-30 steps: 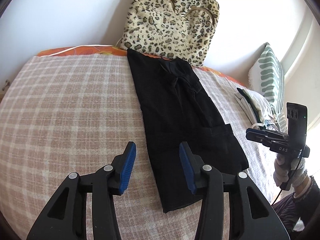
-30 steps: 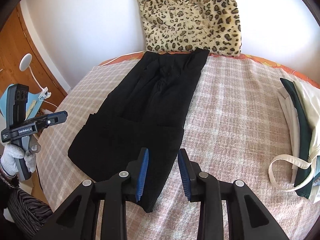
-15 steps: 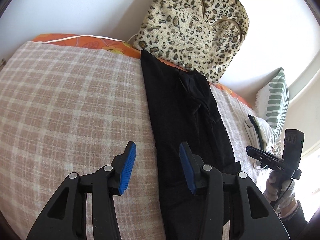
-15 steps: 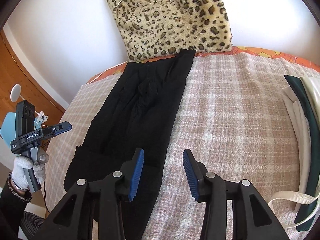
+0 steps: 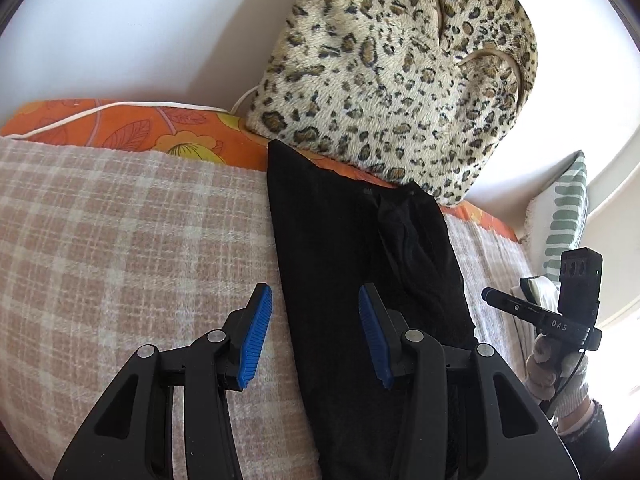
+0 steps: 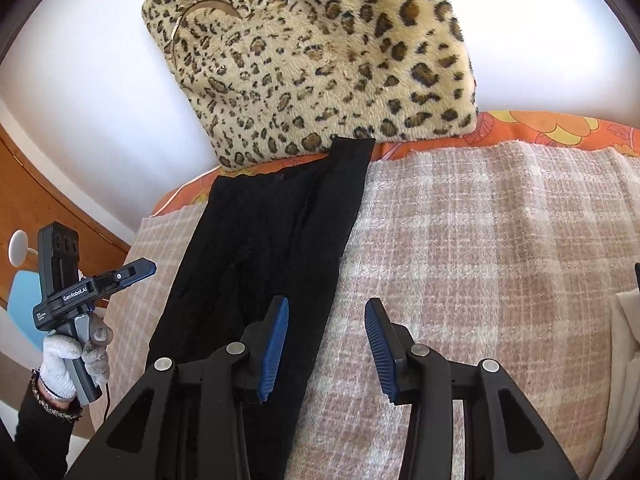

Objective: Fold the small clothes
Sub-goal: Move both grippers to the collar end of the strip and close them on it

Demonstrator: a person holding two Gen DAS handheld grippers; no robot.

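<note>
So the black garment point(image 5: 352, 280) is folded into a long narrow strip, lying lengthwise on the pink-and-cream checked blanket point(image 5: 120, 240), far end touching the leopard-print cushion point(image 5: 400, 72) by the white wall. Orange floral sheet point(image 5: 132, 128) peeks out behind. Left gripper point(image 5: 316, 336) straddles the strip's left edge, jaws apart, nothing pinched. Right gripper point(image 6: 326, 348) just opened wider, also empty
</note>
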